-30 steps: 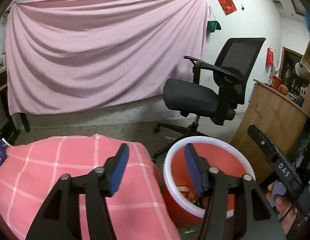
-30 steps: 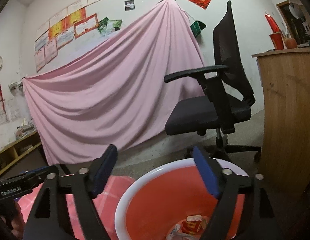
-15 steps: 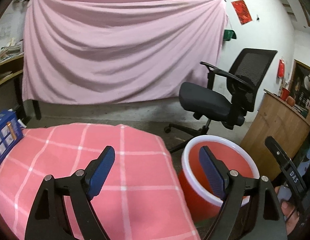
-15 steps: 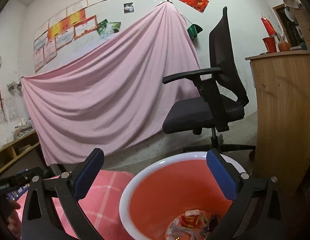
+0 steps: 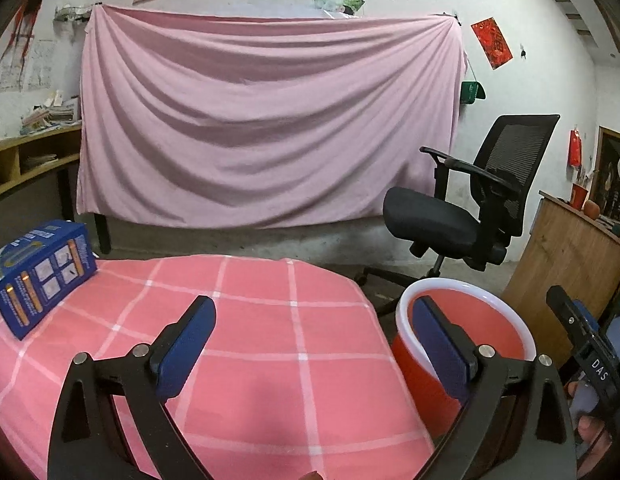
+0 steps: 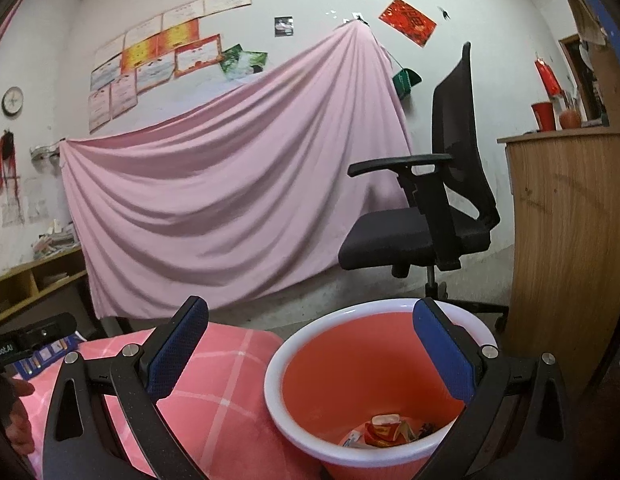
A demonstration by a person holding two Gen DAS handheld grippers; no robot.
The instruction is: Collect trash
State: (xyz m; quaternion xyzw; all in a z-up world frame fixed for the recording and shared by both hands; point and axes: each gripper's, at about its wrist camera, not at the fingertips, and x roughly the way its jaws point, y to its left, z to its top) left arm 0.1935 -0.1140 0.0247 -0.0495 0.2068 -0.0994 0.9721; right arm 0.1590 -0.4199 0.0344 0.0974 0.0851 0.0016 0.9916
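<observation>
Right wrist view – red bin (image 6: 310, 380) upright, mouth up, wrappers (image 6: 384, 430) inside

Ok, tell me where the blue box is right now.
In the left wrist view, the blue box sits at the far left edge of the pink checked tablecloth, across the table from the red bin.

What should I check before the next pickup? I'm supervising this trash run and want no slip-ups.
1. Left tongs empty, jaws just opened wide: ok.
2. Right tongs empty, jaws wide: ok.
3. Red bin upright beside the table, mouth clear: ok.
4. Wrappers lie at the bin's bottom: ok.
5. Checked tablecloth ahead free of loose trash: ok.
6. Blue box at the table's left edge, trash or not: cannot tell.
</observation>
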